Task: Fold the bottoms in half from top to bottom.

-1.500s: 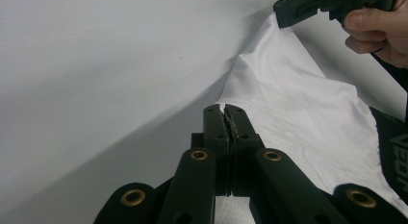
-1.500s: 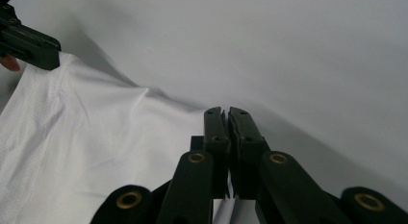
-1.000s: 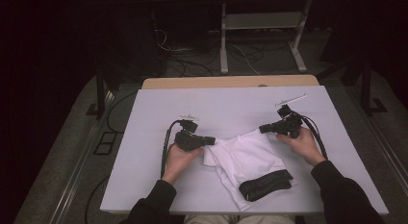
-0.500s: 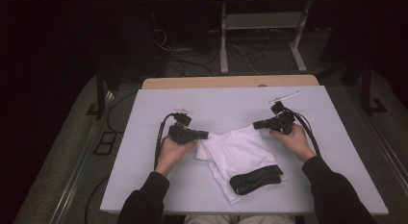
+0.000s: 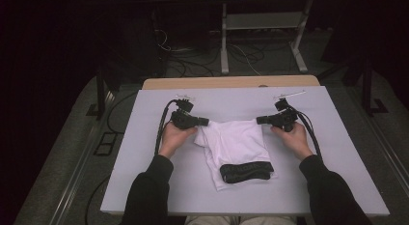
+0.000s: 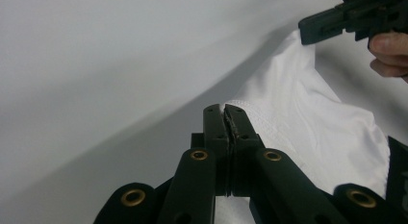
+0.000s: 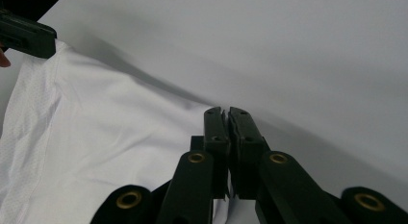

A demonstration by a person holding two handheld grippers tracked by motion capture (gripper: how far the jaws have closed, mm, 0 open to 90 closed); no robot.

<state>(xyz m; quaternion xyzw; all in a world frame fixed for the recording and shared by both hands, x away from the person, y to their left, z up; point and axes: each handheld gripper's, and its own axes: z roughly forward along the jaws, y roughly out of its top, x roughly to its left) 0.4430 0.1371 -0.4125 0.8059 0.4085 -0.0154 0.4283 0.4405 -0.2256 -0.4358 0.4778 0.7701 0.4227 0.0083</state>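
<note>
We see bare worktop (image 5: 226, 102) beyond and beside the white cloth (image 5: 236, 140); a black band (image 5: 246, 171) lies across its near end.

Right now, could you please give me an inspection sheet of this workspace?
Surface: white table top, flat; a wooden edge shows at its far side.
Job's things: white garment, stretched at its far edge between the two tongs, the near part lying on the table.
Clutter: black folded item lying on the garment's near end.
Grippers: left tongs shut on the garment's left corner; right tongs shut on its right corner.
Cables: a black cable trails from the left tongs, another from the right; loose cables on the floor beyond the table.
Surroundings: dark room, metal stand behind the table.
</note>
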